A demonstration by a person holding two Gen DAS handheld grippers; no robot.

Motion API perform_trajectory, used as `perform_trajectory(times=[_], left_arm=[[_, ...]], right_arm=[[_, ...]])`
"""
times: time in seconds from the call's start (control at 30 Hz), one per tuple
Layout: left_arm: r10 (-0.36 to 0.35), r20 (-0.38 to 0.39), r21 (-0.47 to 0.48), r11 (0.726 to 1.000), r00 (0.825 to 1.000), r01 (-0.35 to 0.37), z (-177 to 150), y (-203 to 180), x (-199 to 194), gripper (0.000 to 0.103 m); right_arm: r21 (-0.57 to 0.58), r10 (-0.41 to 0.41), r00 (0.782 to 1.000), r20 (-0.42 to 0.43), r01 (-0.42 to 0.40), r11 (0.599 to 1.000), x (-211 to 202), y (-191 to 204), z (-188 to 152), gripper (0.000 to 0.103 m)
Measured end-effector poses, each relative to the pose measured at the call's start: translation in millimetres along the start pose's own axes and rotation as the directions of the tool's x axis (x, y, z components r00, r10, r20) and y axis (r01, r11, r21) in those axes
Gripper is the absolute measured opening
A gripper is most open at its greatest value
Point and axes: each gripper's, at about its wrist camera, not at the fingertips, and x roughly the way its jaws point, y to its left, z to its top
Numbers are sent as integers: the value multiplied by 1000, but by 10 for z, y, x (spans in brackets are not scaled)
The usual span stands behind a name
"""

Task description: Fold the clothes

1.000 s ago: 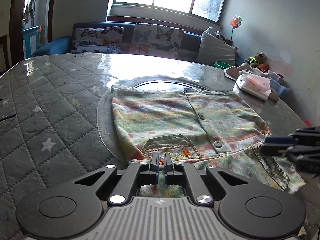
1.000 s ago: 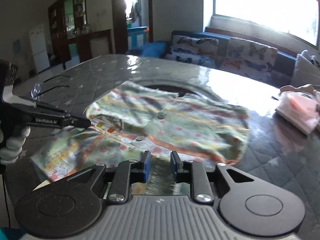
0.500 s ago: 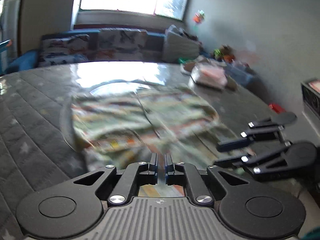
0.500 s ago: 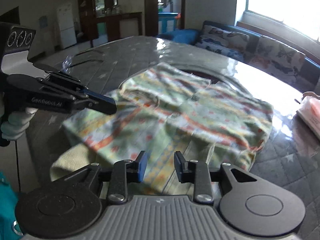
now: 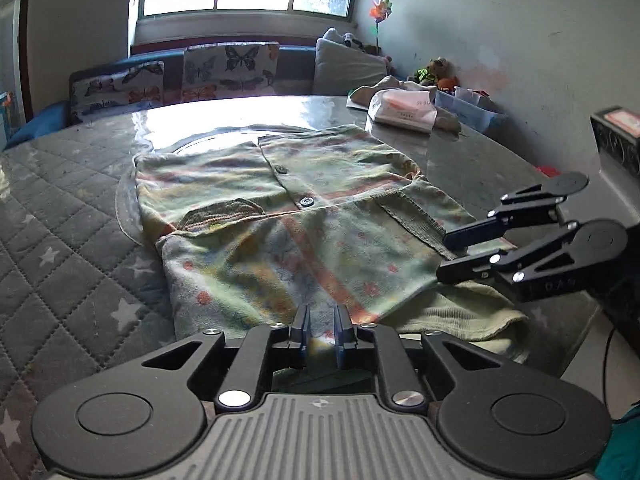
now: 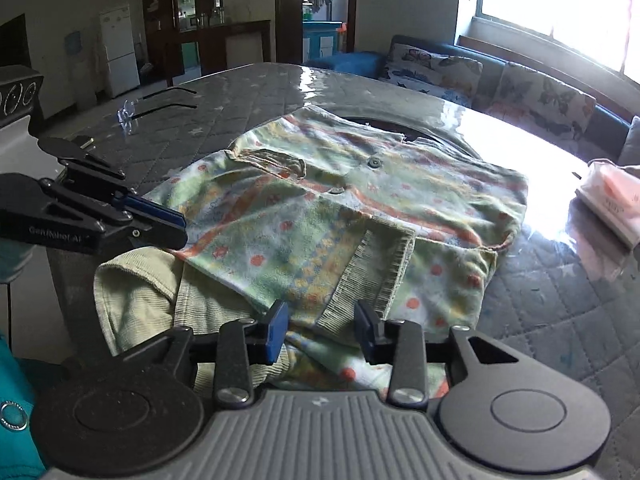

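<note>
My shirt (image 5: 304, 216) lies on the worktop (image 5: 72, 208), sleeves folded across its front. My left tongs (image 5: 320, 330) and right tongs (image 6: 320, 330) have just been opening, gripping nothing now; I judge halving remains.

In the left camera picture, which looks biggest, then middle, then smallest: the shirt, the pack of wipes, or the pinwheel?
1. The shirt looks biggest by far.
2. The pack of wipes comes next.
3. The pinwheel looks smallest, but it stands farthest from the camera, by the wall, so its real size is unsure.
</note>
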Motion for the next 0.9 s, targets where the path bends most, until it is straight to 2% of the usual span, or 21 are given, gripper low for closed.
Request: perform_trajectory(times=[0.07, 0.3, 0.53, 0.7, 0.8, 0.9], left_arm=[[-4, -9, -9, 1000, 1000, 4, 28, 3, -45, 16], [-84, -52, -93, 993, 995, 79, 149, -42, -307, 42], [-169, -160, -171, 975, 972, 141, 152, -196, -220, 43], [-184, -226, -246, 961, 957, 127, 133, -152, -81, 43], [-171, -225, -261, 959, 959, 110, 137, -116, -127, 43], [-152, -221, -273, 958, 963, 89, 148, -86, -164, 51]], right_arm=[[1, -3, 1000, 5, 3, 1000, -43, -7, 19, 38], [-56, -37, 999, -6, 37, 998, -278, 11, -11, 45], [-210, -76, 996, -51, 63, 976, -442, 135, -184, 57], [-300, -87, 994, -58, 66, 952, -446, 219, -307, 58], [-337, -80, 995, -53, 57, 940, -427, 274, -354, 61], [-364, -69, 997, -37, 51, 930, -425, 317, -382, 64]])
